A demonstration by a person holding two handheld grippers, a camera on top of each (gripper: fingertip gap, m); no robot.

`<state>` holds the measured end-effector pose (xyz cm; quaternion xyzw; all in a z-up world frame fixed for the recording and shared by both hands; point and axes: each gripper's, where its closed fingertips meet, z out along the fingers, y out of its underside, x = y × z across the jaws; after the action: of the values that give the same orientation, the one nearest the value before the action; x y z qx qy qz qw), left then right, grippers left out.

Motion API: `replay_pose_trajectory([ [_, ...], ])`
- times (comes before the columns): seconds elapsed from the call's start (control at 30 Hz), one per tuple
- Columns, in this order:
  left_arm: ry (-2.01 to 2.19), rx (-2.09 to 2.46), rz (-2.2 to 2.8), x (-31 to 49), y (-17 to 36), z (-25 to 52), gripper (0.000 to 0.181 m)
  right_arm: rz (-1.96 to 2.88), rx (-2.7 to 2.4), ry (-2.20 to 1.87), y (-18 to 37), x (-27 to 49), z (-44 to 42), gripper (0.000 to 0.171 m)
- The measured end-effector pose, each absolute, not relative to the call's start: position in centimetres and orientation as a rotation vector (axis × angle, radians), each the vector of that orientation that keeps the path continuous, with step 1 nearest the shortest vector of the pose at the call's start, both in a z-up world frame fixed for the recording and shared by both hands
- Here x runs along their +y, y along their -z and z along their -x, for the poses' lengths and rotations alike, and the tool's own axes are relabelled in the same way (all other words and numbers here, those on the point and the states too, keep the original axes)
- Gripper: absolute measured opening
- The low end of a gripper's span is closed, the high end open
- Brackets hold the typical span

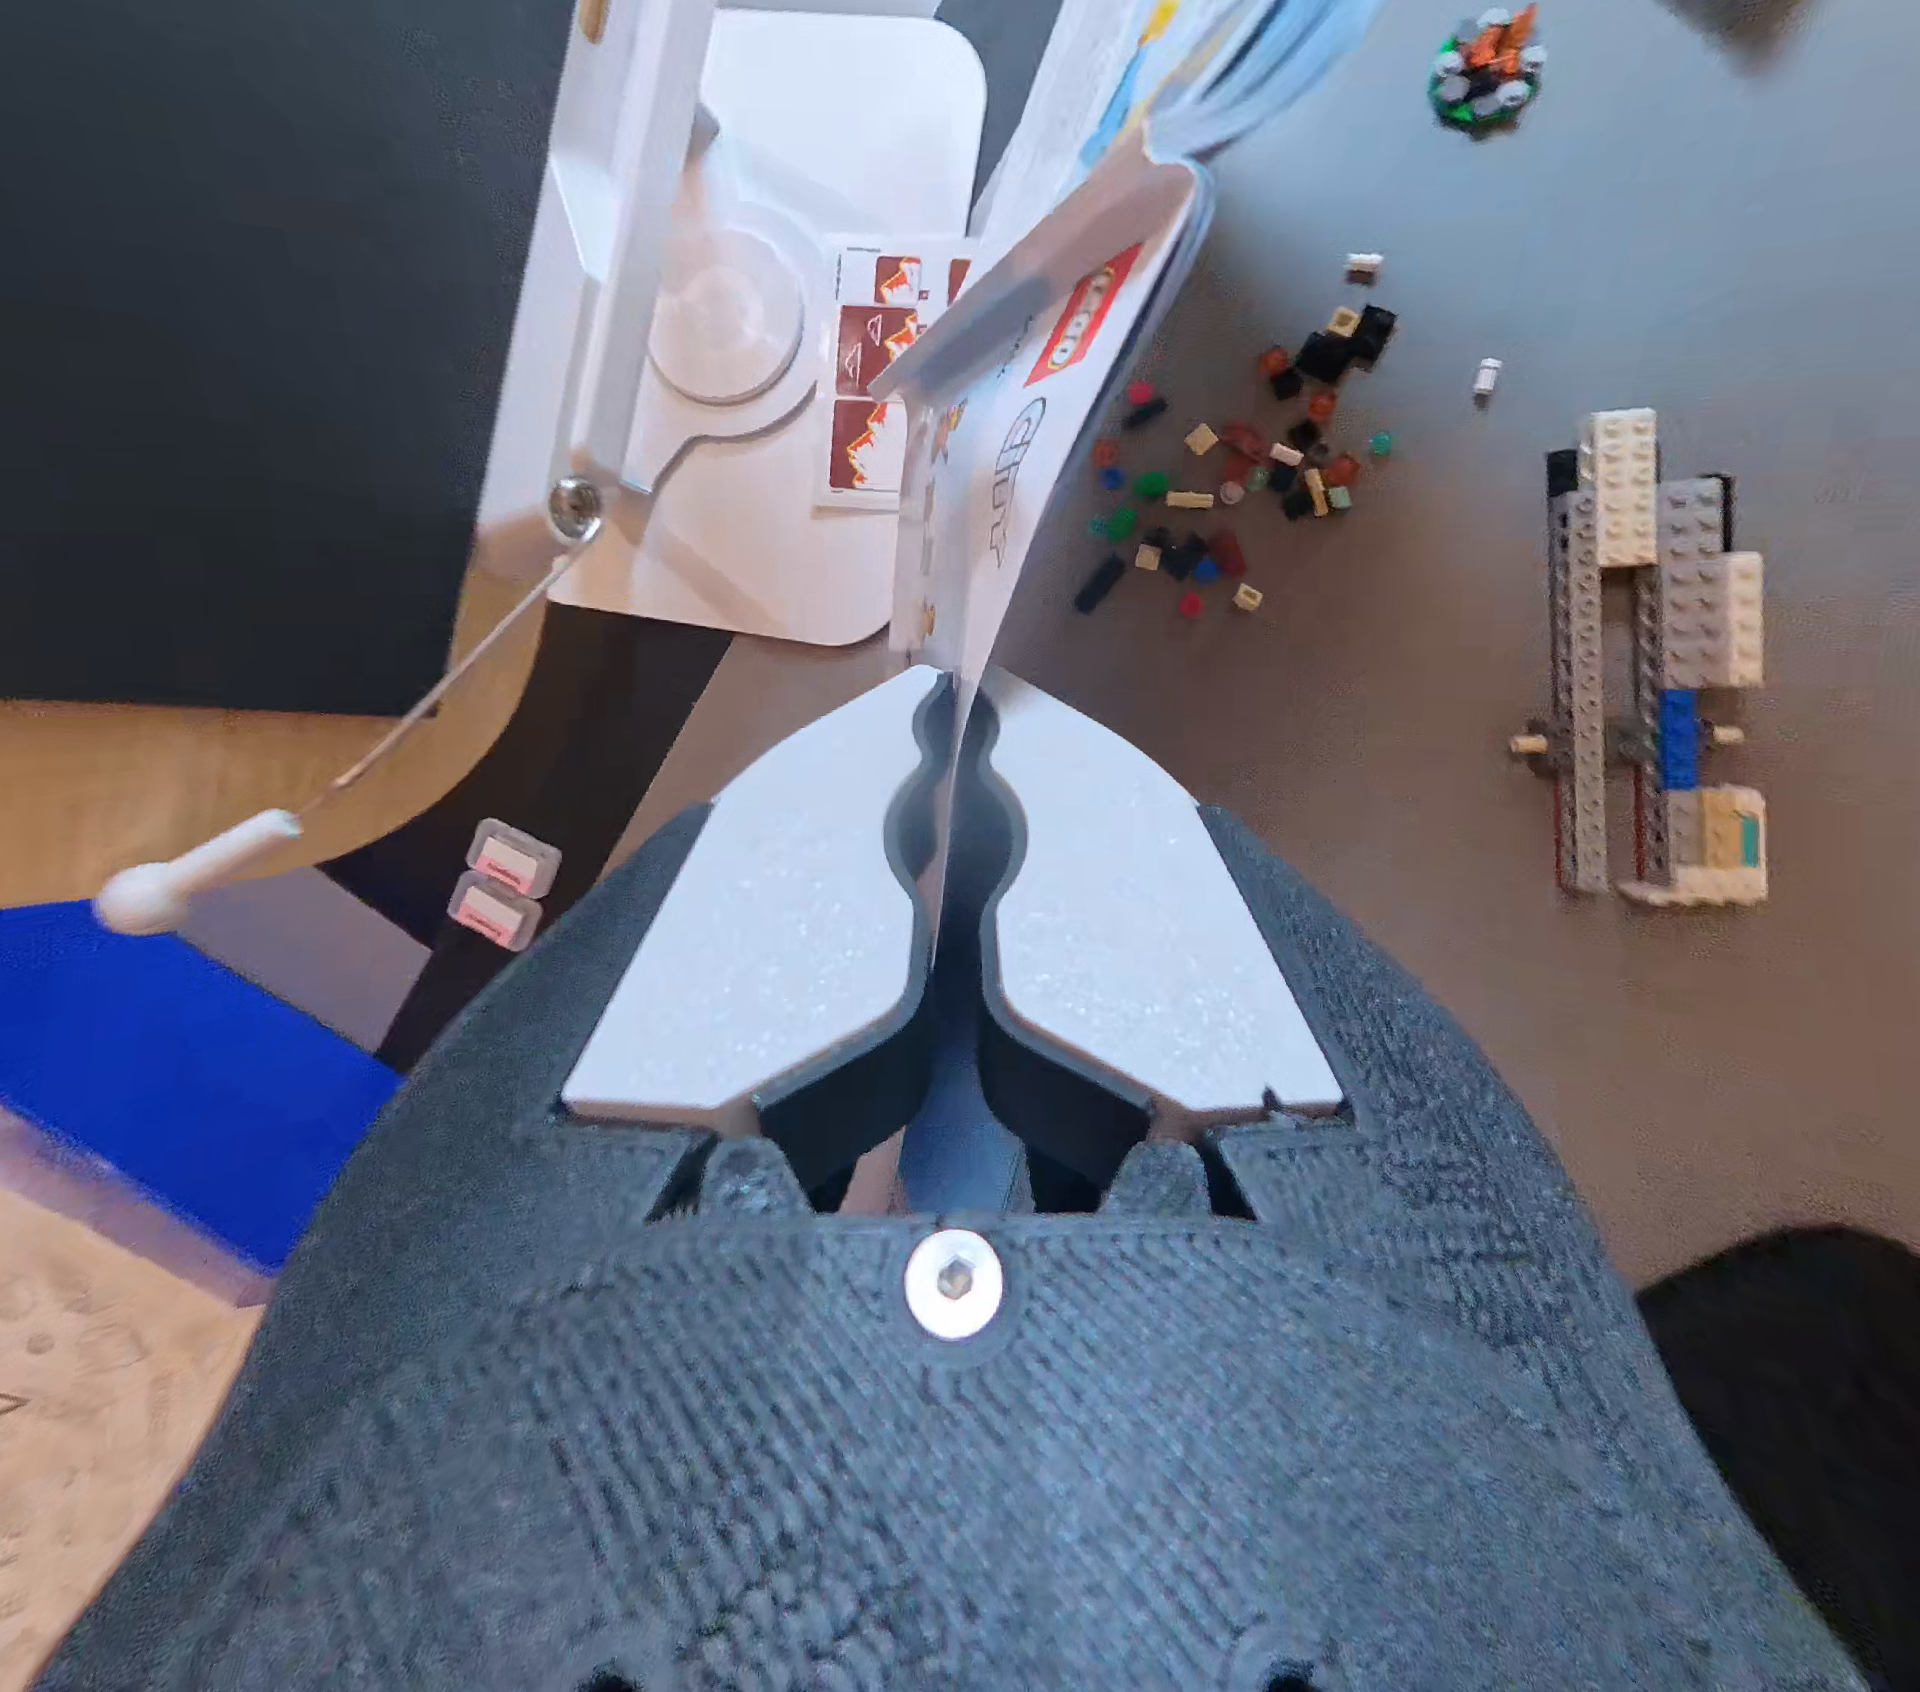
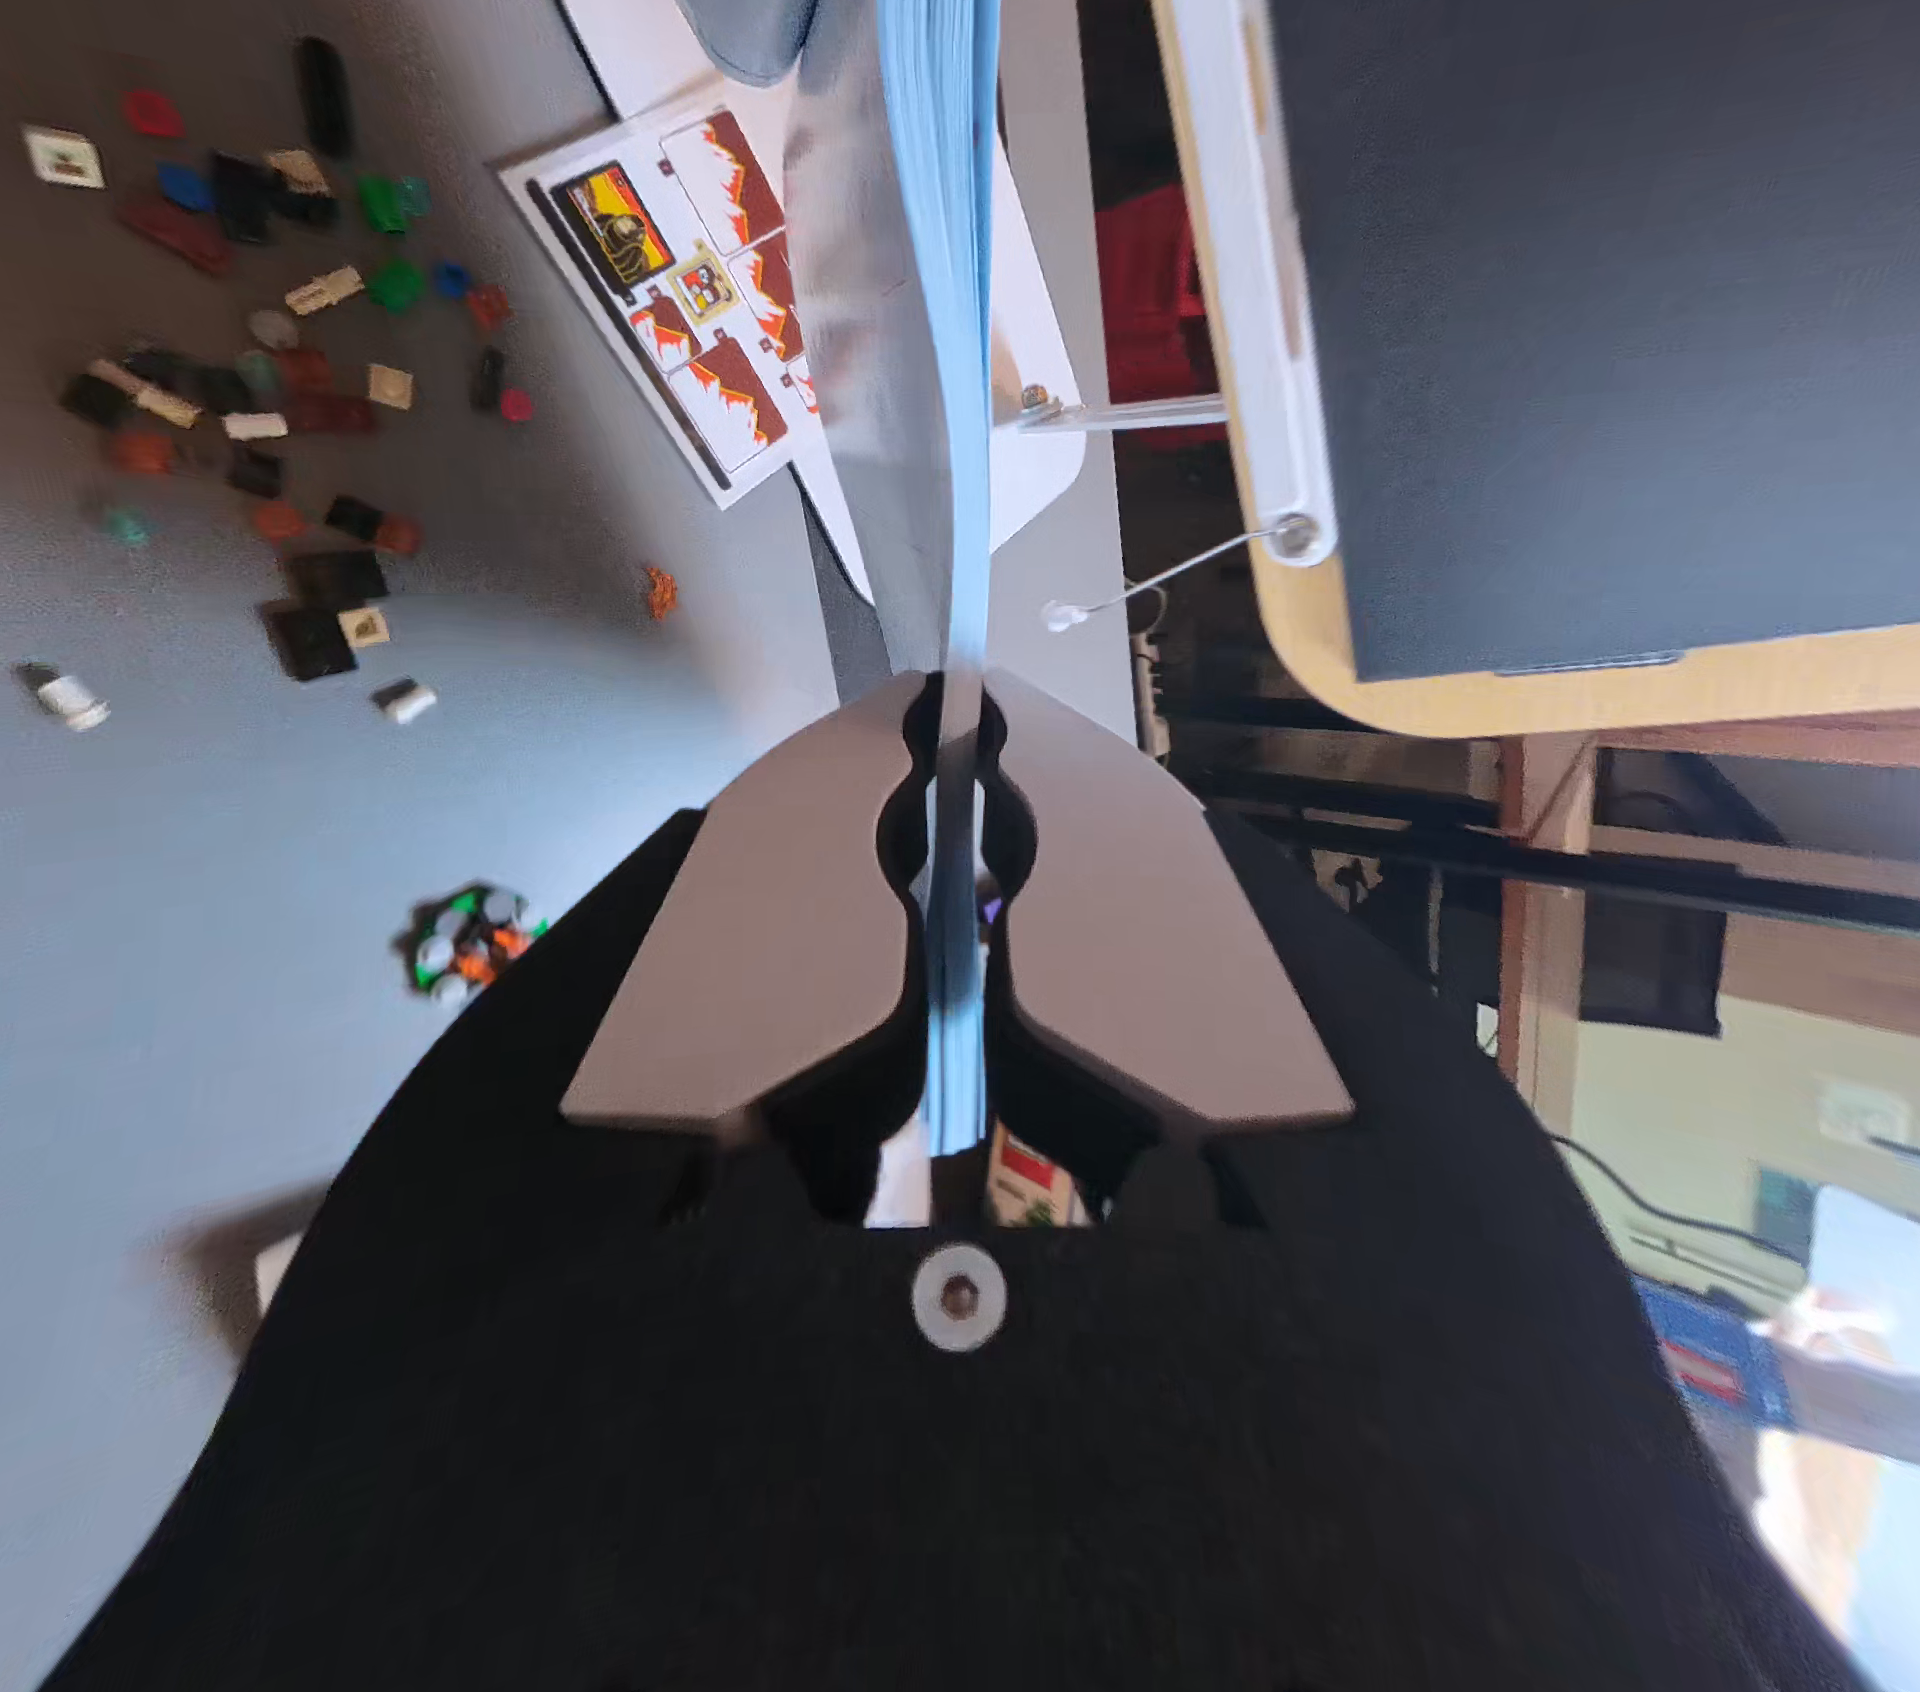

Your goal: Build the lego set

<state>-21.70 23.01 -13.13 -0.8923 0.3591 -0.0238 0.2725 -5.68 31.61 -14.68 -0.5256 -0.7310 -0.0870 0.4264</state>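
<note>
Clamped in the left gripper (image 1: 951,801) is one thin sheet of the booklet (image 1: 1226,84); the right gripper (image 2: 958,811) is closed on its page stack above the counter (image 1: 1455,1071). Light, floppy, tearable paper is judged best held near the spine.

I see the instruction booklet (image 1: 1049,437) hanging open above my table, loose bricks (image 1: 1236,458) at two o'clock, half-built frame (image 1: 1652,655) at three.

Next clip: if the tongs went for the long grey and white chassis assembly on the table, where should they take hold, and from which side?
Judged from the left wrist view: grip the chassis assembly across its narrow width at mid-length, coming straight down from above. It lies flat, long and slim, with bare table along both long sides.
</note>
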Motion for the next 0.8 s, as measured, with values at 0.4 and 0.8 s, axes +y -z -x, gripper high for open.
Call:
replay_pose_trajectory([
  [0.4,0.094,1.087,2.423,28.2,0.4,23.8,0.001,1.474,-2.12,0.202,1.4,38.0,8.1,0.005],
  [0.8,-0.25,1.055,2.341,33.9,1.2,28.0,0.015,1.273,-1.933,0.649,1.0,46.7,12.3,0.026],
])
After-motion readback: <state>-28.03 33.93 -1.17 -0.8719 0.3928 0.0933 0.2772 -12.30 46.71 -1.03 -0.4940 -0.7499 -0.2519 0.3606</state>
